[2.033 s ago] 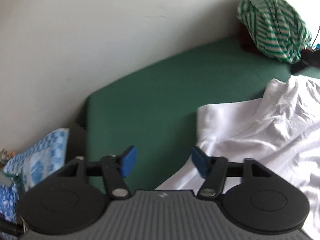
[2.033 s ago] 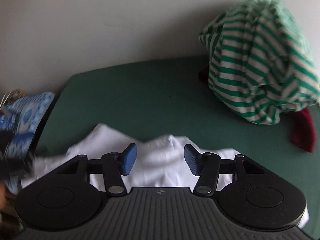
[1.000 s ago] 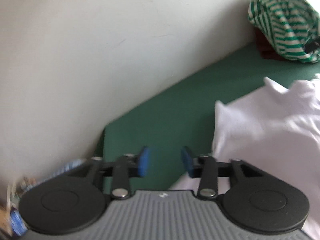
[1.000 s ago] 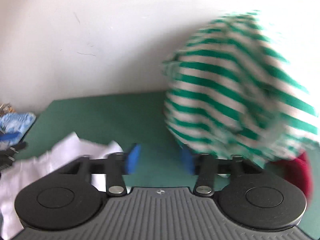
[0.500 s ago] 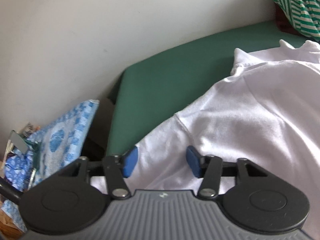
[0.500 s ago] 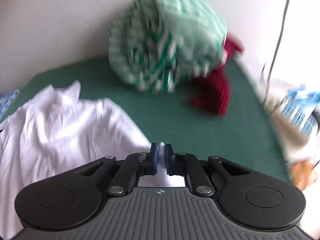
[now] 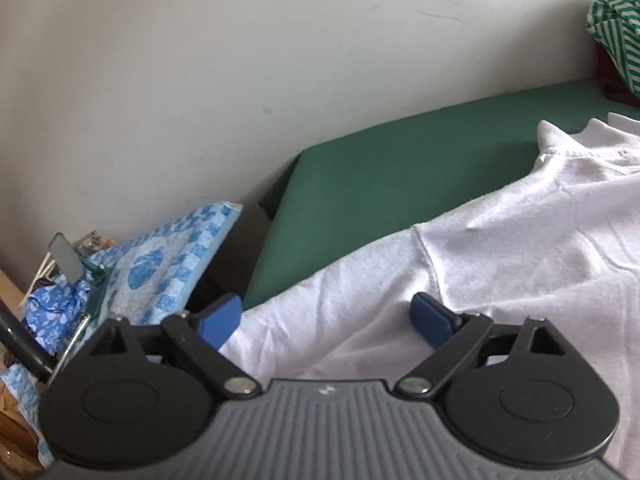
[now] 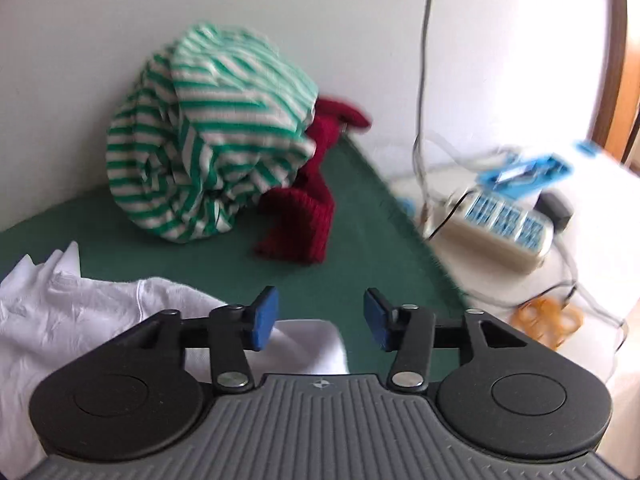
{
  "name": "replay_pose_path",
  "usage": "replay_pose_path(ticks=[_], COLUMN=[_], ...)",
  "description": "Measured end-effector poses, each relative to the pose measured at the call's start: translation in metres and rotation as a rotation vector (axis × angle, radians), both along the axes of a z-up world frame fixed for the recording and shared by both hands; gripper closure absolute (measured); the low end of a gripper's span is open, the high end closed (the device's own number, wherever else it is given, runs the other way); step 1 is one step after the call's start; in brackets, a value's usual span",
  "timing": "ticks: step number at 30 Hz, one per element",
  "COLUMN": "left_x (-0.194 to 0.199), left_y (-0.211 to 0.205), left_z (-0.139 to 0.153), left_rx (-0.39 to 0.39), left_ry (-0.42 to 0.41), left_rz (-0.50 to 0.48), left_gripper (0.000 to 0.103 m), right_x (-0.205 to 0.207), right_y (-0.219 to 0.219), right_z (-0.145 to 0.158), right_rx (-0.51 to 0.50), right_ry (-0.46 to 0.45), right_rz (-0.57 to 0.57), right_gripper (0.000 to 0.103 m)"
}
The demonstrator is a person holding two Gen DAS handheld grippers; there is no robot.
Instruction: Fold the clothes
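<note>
A white shirt (image 7: 500,248) lies spread on the green table (image 7: 400,176). My left gripper (image 7: 326,320) is open and empty, its blue pads (image 7: 430,318) just above the shirt's left sleeve. In the right wrist view the white shirt (image 8: 80,312) lies at lower left. My right gripper (image 8: 318,318) is open and empty, over the shirt's right edge and the green table (image 8: 360,232).
A green-and-white striped garment (image 8: 208,164) is heaped at the back by the wall, on a dark red knit garment (image 8: 308,208). It also shows in the left wrist view (image 7: 616,28). A power strip (image 8: 500,224) with cables lies right of the table. Blue patterned cloth (image 7: 160,268) lies left of the table.
My right gripper, shut on the shirt's edge half a second ago, has opened and let it go. My left gripper has opened wider over the sleeve and lowered slightly.
</note>
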State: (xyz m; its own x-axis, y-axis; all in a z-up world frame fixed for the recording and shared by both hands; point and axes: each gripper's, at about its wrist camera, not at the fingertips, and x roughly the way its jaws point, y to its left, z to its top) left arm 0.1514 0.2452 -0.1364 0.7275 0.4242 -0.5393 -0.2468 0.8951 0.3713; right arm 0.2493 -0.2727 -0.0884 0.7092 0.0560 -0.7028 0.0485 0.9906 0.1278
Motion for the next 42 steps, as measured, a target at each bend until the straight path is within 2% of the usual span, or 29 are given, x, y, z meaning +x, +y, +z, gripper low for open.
replay_pose_path(ticks=[2, 3, 4, 7, 10, 13, 15, 17, 18, 20, 22, 24, 25, 27, 28, 29, 30, 32, 33, 36, 39, 42], left_x=[0.000, 0.000, 0.000, 0.000, -0.001, 0.000, 0.000, -0.001, -0.002, -0.002, -0.003, -0.003, -0.003, -0.003, -0.004, -0.004, -0.004, -0.004, -0.004, -0.004, -0.004, -0.003], left_y=[0.002, 0.003, 0.005, 0.010, 0.014, 0.014, 0.013, 0.010, 0.010, 0.010, 0.012, 0.012, 0.012, 0.010, 0.009, 0.009, 0.009, 0.007, 0.007, 0.007, 0.008, 0.006], left_z=[0.001, 0.001, 0.001, 0.001, 0.000, -0.001, -0.002, -0.003, -0.003, -0.003, -0.003, -0.003, -0.003, -0.003, -0.003, -0.003, -0.003, -0.003, -0.003, -0.003, -0.003, -0.003], left_rx=[-0.016, -0.025, -0.035, -0.071, -0.096, -0.090, -0.077, -0.062, -0.060, -0.062, -0.069, -0.068, -0.067, -0.064, -0.062, -0.061, -0.058, -0.051, -0.047, -0.048, -0.050, -0.037], left_ry=[-0.002, -0.002, -0.002, -0.003, -0.004, -0.005, -0.005, -0.007, -0.007, -0.008, -0.010, -0.011, -0.011, -0.011, -0.011, -0.011, -0.011, -0.011, -0.011, -0.011, -0.011, -0.011], left_rz=[0.010, 0.015, 0.022, 0.036, 0.042, 0.042, 0.040, 0.039, 0.039, 0.040, 0.040, 0.040, 0.041, 0.041, 0.041, 0.042, 0.043, 0.042, 0.042, 0.042, 0.043, 0.041], left_gripper=[0.009, 0.007, 0.006, 0.003, 0.002, 0.002, 0.002, 0.002, 0.002, 0.002, 0.002, 0.002, 0.002, 0.002, 0.002, 0.002, 0.002, 0.002, 0.002, 0.002, 0.001, 0.001], right_x=[0.011, 0.010, 0.007, -0.018, -0.058, -0.098, -0.118, -0.131, -0.131, -0.122, -0.112, -0.106, -0.101, -0.089, -0.079, -0.068, -0.057, -0.042, -0.036, -0.019, 0.018, 0.055], right_y=[0.005, 0.010, 0.015, 0.035, 0.082, 0.121, 0.135, 0.139, 0.137, 0.129, 0.114, 0.097, 0.090, 0.078, 0.077, 0.076, 0.075, 0.077, 0.076, 0.067, 0.034, 0.009], right_z=[-0.004, -0.003, -0.001, 0.021, 0.031, 0.011, -0.007, -0.016, -0.014, -0.003, 0.015, 0.032, 0.037, 0.044, 0.040, 0.035, 0.028, 0.017, 0.014, 0.014, 0.012, -0.005], right_rx=[0.014, 0.007, -0.003, -0.049, -0.286, -0.473, -0.560, -0.631, -0.626, -0.544, -0.373, -0.174, -0.112, -0.009, 0.001, 0.022, 0.052, 0.097, 0.106, 0.081, 0.091, 0.062], right_ry=[0.065, 0.061, 0.048, -0.106, -0.227, -0.221, -0.198, -0.224, -0.221, -0.179, -0.147, -0.172, -0.183, -0.185, -0.150, -0.112, -0.079, -0.039, -0.028, -0.037, -0.078, -0.064], right_rz=[0.018, 0.040, 0.063, 0.164, 0.414, 0.693, 0.810, 0.860, 0.851, 0.794, 0.725, 0.625, 0.566, 0.453, 0.409, 0.376, 0.367, 0.375, 0.373, 0.331, 0.164, 0.068], right_gripper=[0.063, 0.085, 0.097, 0.097, 0.097, 0.098, 0.098, 0.098, 0.098, 0.091, 0.064, 0.059, 0.055, 0.046, 0.045, 0.046, 0.052, 0.076, 0.096, 0.097, 0.098, 0.096])
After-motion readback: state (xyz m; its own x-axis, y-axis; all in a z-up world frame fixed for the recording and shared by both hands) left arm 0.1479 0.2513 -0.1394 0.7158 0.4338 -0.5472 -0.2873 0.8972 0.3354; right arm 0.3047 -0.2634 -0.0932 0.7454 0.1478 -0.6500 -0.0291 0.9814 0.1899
